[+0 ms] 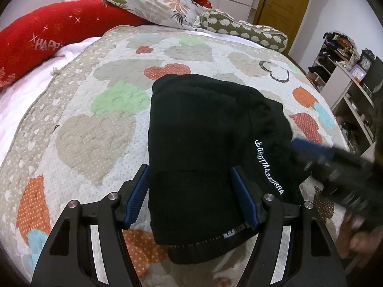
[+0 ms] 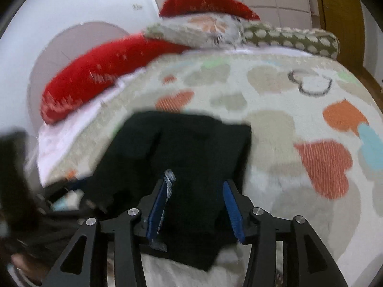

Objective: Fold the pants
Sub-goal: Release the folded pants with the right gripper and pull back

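Note:
Black pants (image 1: pixel 203 138) lie folded into a compact bundle on the heart-patterned bedspread (image 1: pixel 95 124), white lettering along their right side and the waistband nearest me. My left gripper (image 1: pixel 190 181) is open, its blue pads either side of the bundle's near end. In the left wrist view the right gripper (image 1: pixel 340 167) shows blurred at the bundle's right edge. In the blurred right wrist view the pants (image 2: pixel 186 148) lie ahead and my right gripper (image 2: pixel 197 189) is open over their near edge, its fingers apart with black cloth between them.
Red pillows (image 1: pixel 47 35), a floral pillow (image 1: pixel 162 2) and a dotted bolster (image 1: pixel 244 28) line the head of the bed. Shelves with clutter (image 1: pixel 347 76) and a wooden door (image 1: pixel 284 2) stand at the right. The bed's right edge is close by.

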`<state>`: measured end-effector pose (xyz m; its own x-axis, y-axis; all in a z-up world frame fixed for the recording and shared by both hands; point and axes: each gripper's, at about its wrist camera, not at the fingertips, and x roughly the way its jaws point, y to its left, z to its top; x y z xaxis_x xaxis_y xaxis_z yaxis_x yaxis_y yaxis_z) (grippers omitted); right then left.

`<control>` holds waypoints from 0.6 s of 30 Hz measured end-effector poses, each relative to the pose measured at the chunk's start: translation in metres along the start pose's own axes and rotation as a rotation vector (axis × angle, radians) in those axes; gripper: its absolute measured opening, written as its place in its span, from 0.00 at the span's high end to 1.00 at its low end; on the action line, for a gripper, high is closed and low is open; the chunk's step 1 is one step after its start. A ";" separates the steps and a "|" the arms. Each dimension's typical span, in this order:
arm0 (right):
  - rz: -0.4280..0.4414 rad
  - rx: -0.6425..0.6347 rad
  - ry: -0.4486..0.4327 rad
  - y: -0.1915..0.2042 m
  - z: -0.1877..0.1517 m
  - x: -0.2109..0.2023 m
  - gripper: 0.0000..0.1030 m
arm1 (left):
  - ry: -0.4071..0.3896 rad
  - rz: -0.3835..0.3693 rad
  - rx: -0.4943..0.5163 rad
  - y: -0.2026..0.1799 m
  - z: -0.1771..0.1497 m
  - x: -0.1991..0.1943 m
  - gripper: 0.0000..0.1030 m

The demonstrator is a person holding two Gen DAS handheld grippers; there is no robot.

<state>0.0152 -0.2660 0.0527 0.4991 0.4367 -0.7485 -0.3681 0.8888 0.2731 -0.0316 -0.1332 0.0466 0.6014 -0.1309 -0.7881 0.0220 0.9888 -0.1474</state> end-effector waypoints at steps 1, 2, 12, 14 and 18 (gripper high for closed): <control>-0.016 0.004 0.021 -0.002 -0.004 0.006 0.54 | -0.004 0.004 -0.003 0.000 -0.001 -0.002 0.33; -0.014 0.016 0.024 -0.004 -0.007 0.010 0.54 | -0.006 0.007 -0.005 -0.001 -0.002 -0.004 0.33; -0.027 -0.026 -0.116 0.021 -0.006 -0.053 0.50 | -0.112 0.091 0.005 -0.002 -0.010 -0.044 0.33; -0.037 -0.035 -0.138 0.027 -0.006 -0.062 0.50 | -0.138 0.109 0.008 -0.003 -0.012 -0.053 0.33; -0.043 -0.057 -0.175 0.040 -0.008 -0.077 0.49 | -0.193 0.139 0.005 -0.002 -0.016 -0.071 0.33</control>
<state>-0.0442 -0.2655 0.1168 0.6423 0.4203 -0.6409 -0.3851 0.9000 0.2043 -0.0865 -0.1272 0.0933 0.7406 0.0219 -0.6716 -0.0677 0.9968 -0.0422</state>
